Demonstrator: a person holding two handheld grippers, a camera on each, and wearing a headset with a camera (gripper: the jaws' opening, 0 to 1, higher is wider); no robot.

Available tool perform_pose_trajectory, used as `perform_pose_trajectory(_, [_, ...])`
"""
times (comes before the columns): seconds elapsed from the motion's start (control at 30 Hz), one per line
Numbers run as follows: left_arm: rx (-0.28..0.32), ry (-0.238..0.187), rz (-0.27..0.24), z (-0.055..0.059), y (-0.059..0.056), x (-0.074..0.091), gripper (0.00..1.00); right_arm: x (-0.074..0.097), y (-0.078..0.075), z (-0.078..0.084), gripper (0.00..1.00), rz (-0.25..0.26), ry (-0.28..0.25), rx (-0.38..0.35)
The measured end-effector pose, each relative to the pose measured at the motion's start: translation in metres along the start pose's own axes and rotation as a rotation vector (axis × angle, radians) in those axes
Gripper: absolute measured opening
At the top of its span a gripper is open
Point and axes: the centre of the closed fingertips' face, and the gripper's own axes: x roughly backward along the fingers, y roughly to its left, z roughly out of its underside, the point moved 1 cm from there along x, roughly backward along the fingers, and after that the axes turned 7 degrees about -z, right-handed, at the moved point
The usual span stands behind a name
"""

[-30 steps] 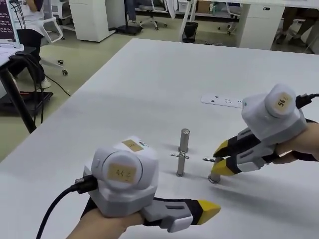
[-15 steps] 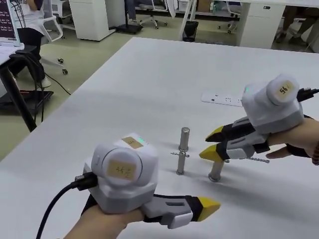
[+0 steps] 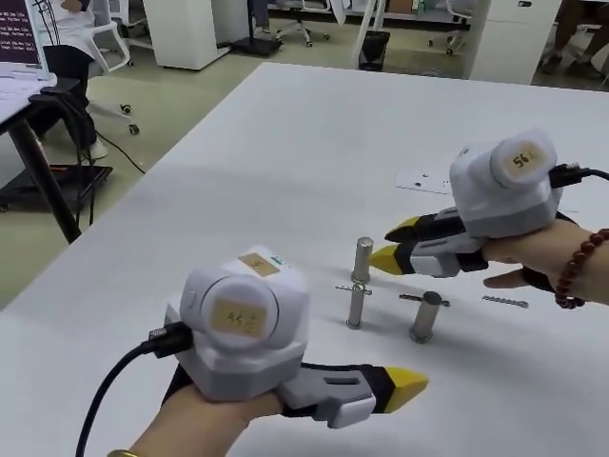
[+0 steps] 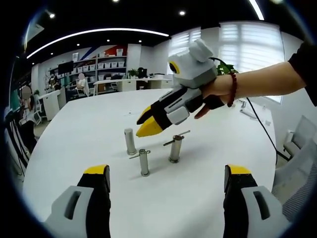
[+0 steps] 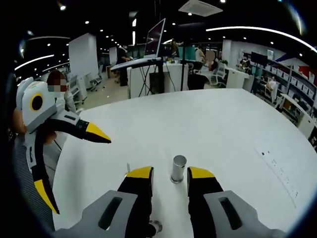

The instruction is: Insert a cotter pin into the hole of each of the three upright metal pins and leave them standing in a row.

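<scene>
Three upright metal pins stand on the white table. The far pin (image 3: 363, 259) (image 5: 177, 168) has no cotter pin in it. The middle pin (image 3: 357, 303) (image 4: 144, 162) and the right pin (image 3: 425, 316) (image 4: 174, 148) each carry a cotter pin crosswise near the top. My right gripper (image 3: 393, 244) (image 5: 170, 173) is open by a narrow gap and holds nothing; the far pin stands just beyond its tips. My left gripper (image 3: 402, 383) (image 4: 167, 171) stays low at the near edge, jaws wide open and empty. A loose cotter pin (image 3: 504, 302) lies on the table to the right.
A white power strip (image 3: 423, 181) (image 5: 277, 168) lies flat behind the pins. The table edge (image 3: 143, 190) runs along the left, with desks and office chairs on the floor beyond. Bare tabletop (image 3: 285, 143) stretches past the pins.
My right gripper let go of the cotter pin, which stays in the right pin, and moved up and left to the far pin. The left gripper has barely moved.
</scene>
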Motion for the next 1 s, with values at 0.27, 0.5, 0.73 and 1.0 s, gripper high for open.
perform_pose_trajectory(0.27, [-0.006, 0.0, 0.0, 0.0, -0.001, 0.0, 0.95, -0.014, -0.01, 0.001, 0.22, 0.027, -0.014, 0.002])
perform_pose_trajectory(0.5, [-0.011, 0.002, -0.004, 0.0, -0.001, 0.0, 0.95, -0.027, -0.019, 0.001, 0.21, 0.044, -0.012, 0.009])
perform_pose_trajectory(0.73, [-0.005, 0.005, -0.003, 0.001, -0.001, 0.0, 0.94, -0.034, -0.021, 0.01, 0.18, 0.048, 0.005, -0.01])
perform_pose_trajectory(1.0, [-0.007, 0.01, -0.006, 0.002, 0.0, -0.001, 0.94, -0.035, -0.021, 0.012, 0.14, 0.059, -0.003, -0.031])
